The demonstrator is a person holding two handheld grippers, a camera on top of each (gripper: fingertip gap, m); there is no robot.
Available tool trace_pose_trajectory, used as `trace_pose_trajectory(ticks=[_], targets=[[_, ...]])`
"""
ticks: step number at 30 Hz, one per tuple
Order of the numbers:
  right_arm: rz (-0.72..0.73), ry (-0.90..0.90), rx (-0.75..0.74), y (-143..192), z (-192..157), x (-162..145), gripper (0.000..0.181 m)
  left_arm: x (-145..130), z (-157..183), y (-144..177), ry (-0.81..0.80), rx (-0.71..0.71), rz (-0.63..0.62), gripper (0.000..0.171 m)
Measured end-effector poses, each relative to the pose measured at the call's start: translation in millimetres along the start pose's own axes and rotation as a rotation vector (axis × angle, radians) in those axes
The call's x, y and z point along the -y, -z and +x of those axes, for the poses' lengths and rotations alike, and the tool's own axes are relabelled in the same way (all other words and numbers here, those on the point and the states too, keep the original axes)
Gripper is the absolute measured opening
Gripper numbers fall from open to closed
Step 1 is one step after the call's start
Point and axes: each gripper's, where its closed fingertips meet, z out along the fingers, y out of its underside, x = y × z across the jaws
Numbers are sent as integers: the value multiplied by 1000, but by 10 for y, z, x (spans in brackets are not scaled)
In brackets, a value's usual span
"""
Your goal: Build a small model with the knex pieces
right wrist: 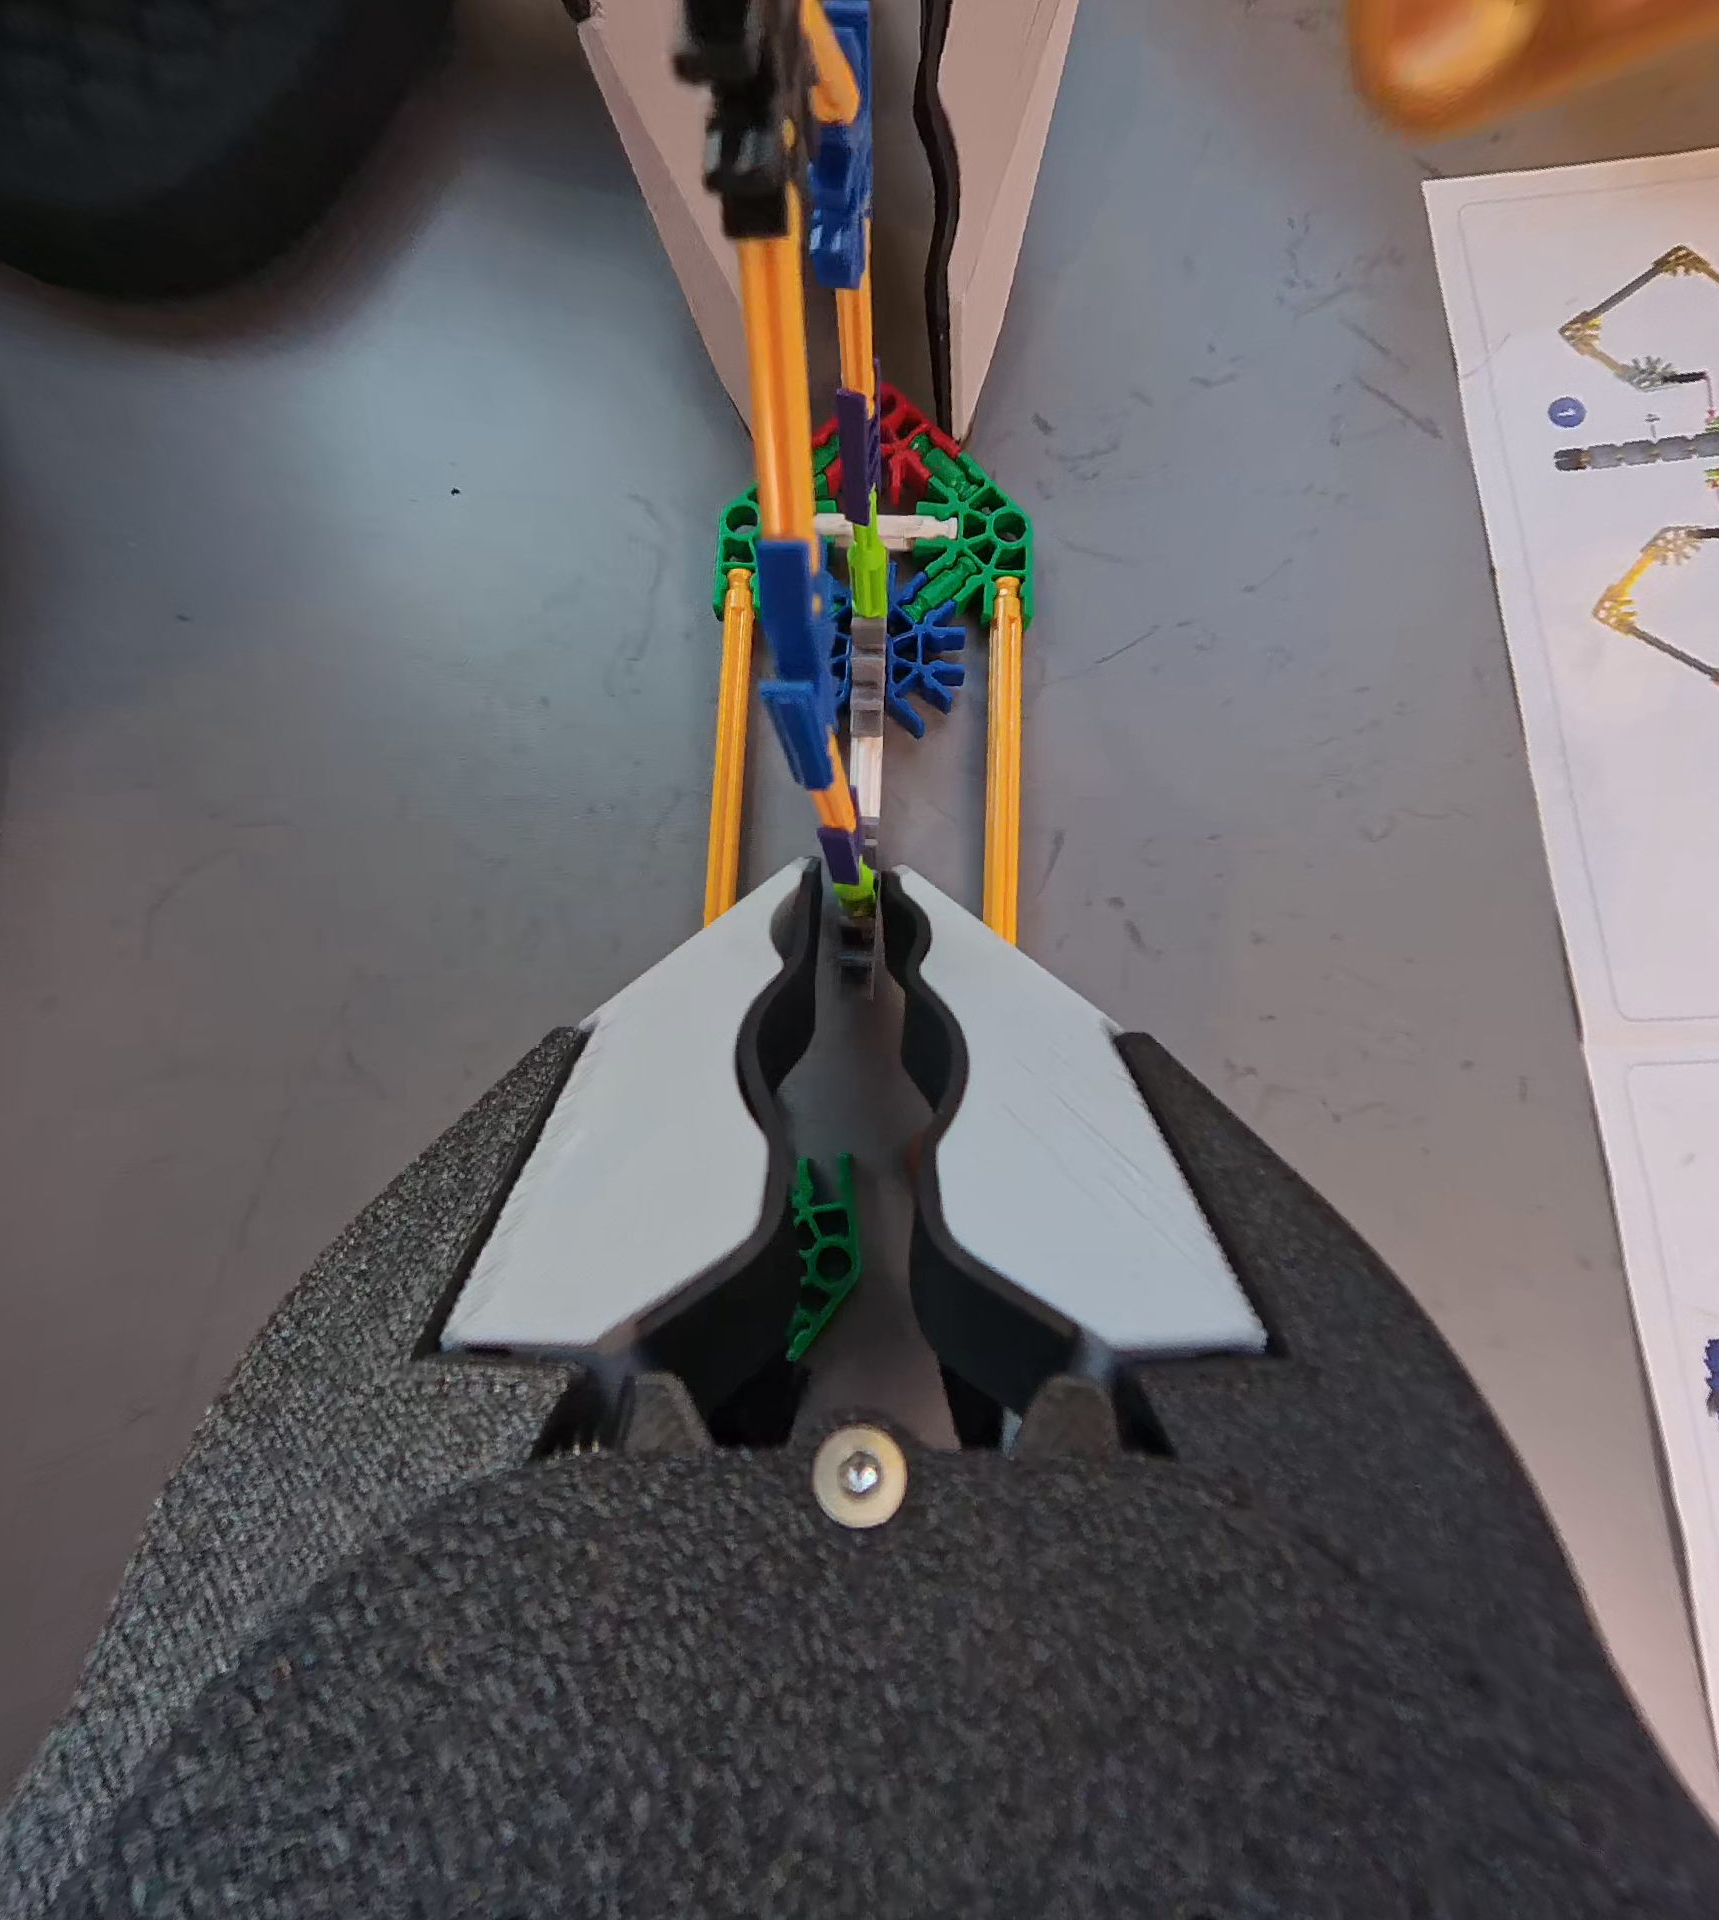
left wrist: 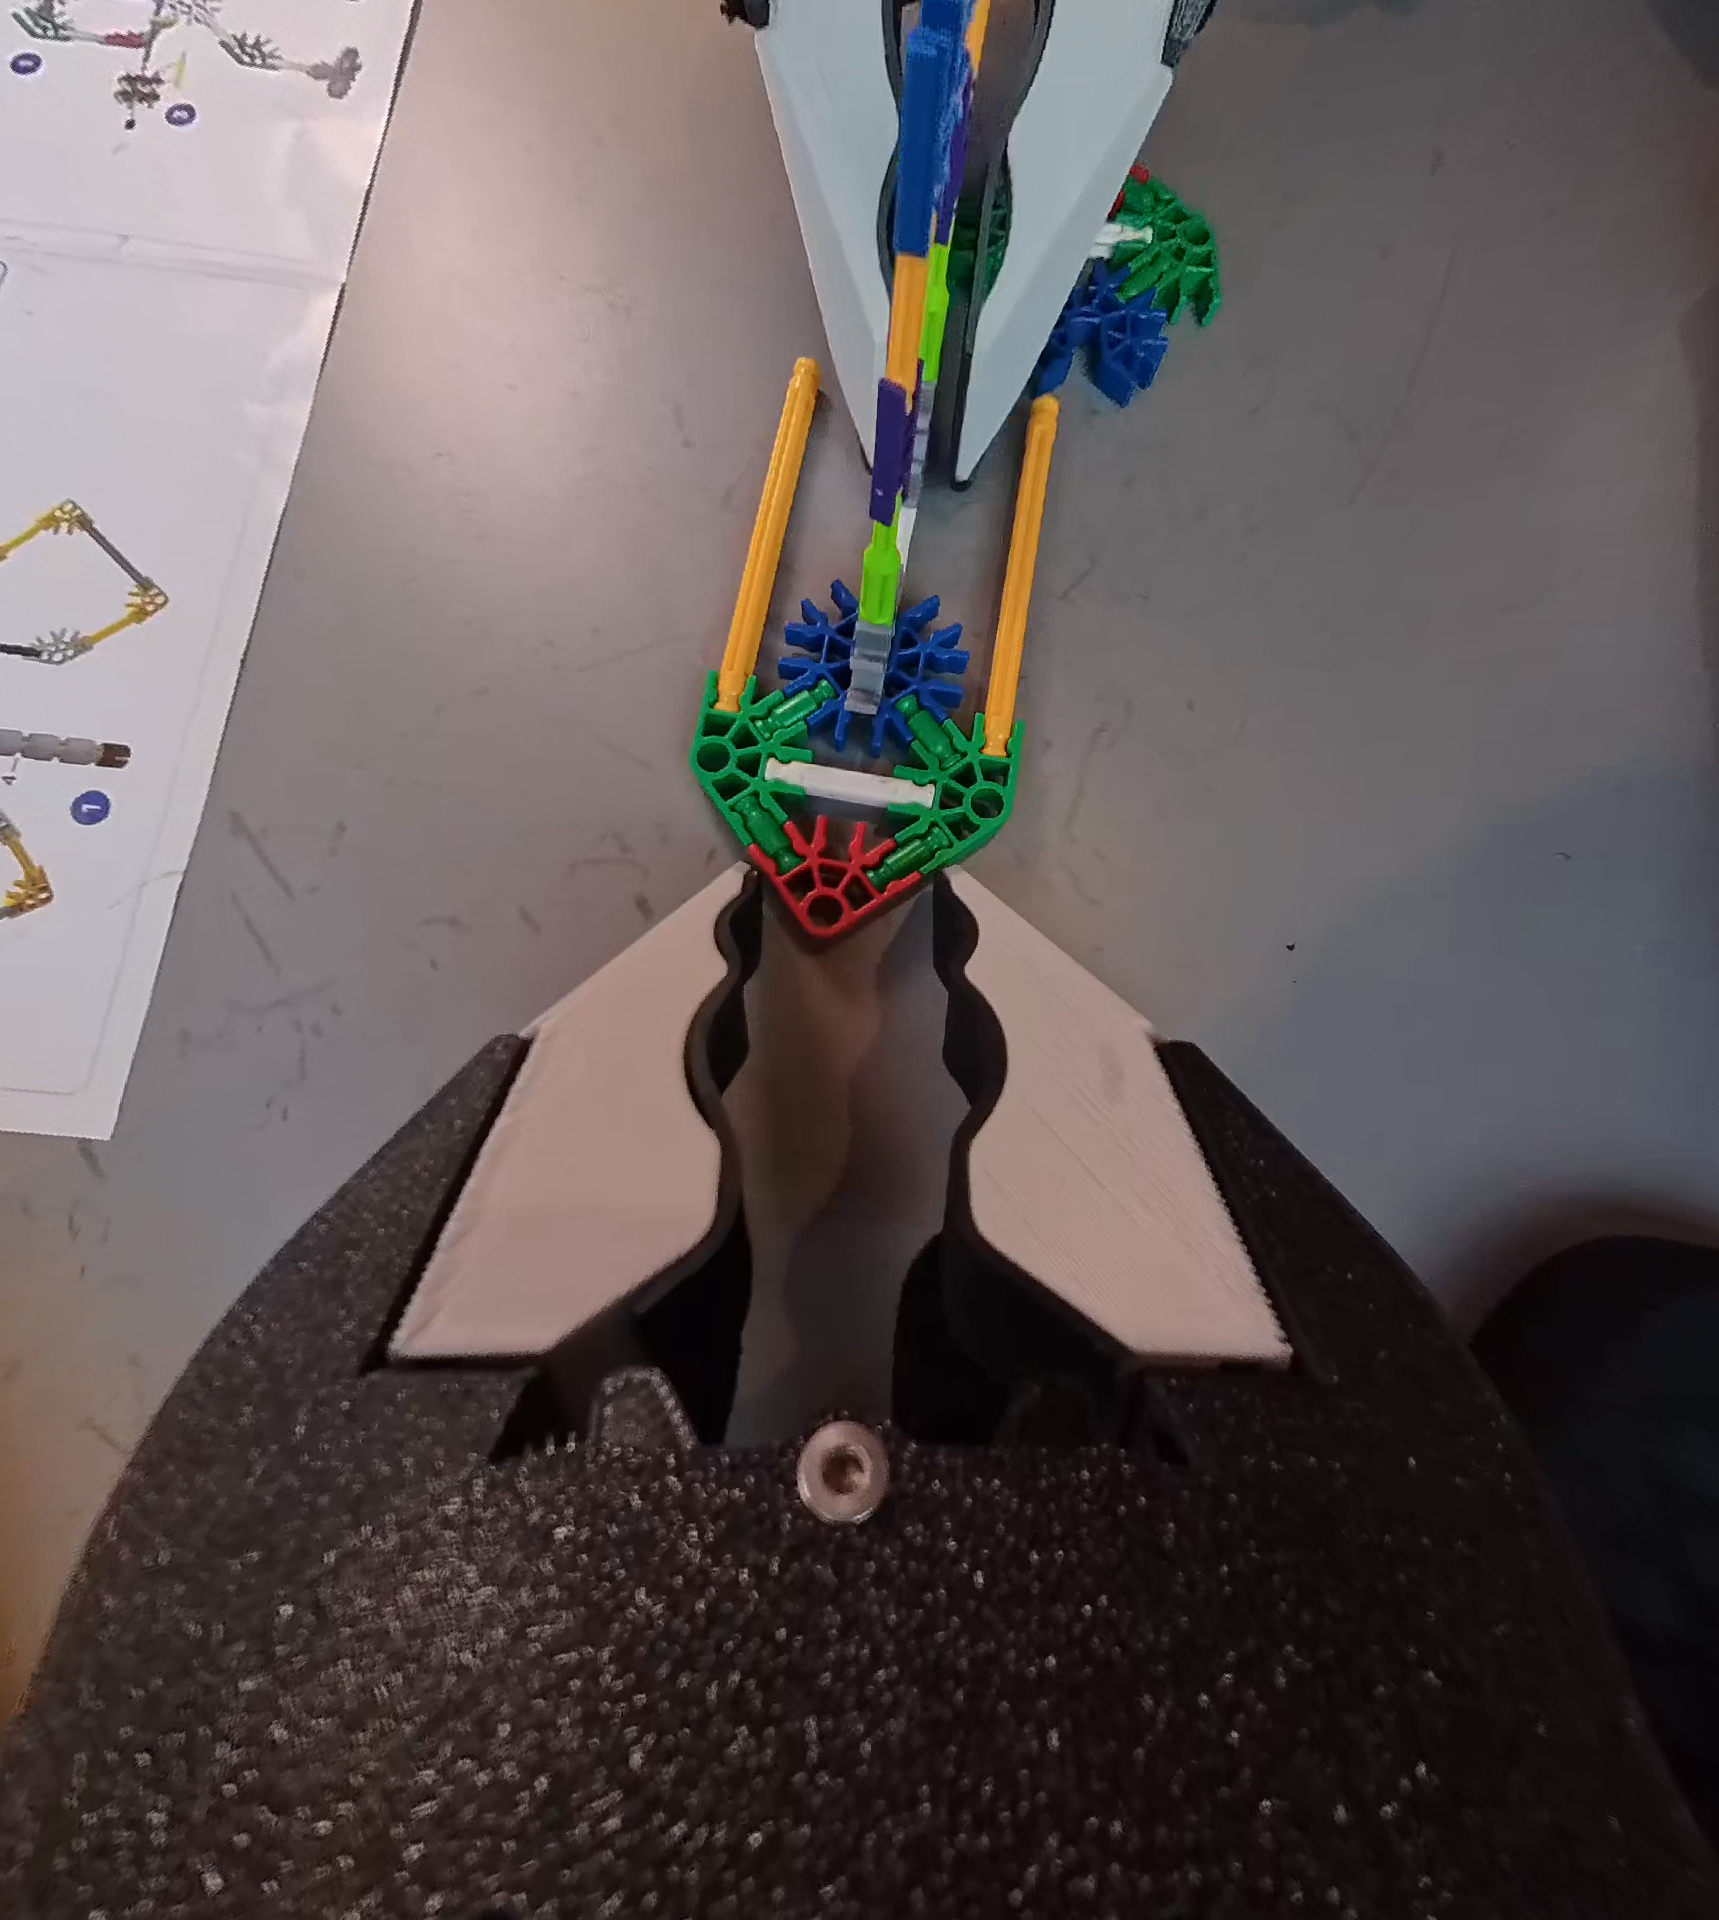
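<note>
Left gripper [left wrist: 839, 883]: fingers parted, their tips either side of the red connector [left wrist: 827, 883] at the pointed end of a flat toy assembly [left wrist: 855, 769] lying on the tabletop [left wrist: 1354, 727]. Whether the tips actually touch the connector cannot be told; the placement reads as bracing the piece so it does not slide.

Right gripper [right wrist: 855, 894]: clenched on the end of a second, rod-like assembly [right wrist: 813, 644] of orange rods, blue and purple clips and a lime-green piece, held edge-on above the flat one. Its far end meets the blue snowflake connector [left wrist: 870, 665] at the centre of the flat piece, between the two orange rods [left wrist: 767, 540] that run from the green connectors.

A further cluster of green and blue connectors [left wrist: 1146, 281] lies beside the right gripper.

Surface: grey tabletop, scuffed and scratched. A printed instruction sheet [left wrist: 107, 520] lies flat to one side. A blurred yellow-orange object [right wrist: 1520, 52] sits at the far corner.
</note>
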Motion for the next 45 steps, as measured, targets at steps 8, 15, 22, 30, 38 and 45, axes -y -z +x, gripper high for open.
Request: trace_pose_trajectory(ticks=[8,15,22,30,38,45], targets=[[92,-13,-40,208,54,117,19,326,-7,239,13,55,193,34],[149,-17,-72,342,65,193,20,724,163,95,-78,66,311,34],[262,-2,-80,440,12,374,19,983,183,180,-114,144,379,25],[289,-7,-105,514,46,403,14,958,118,255,-81,152,408,13],[294,-19,-115,526,73,393,13,1066,165,670,-82,153,535,13],[298,-36,-143,523,126,404,4,1405,408,816,8,215,576,27]])
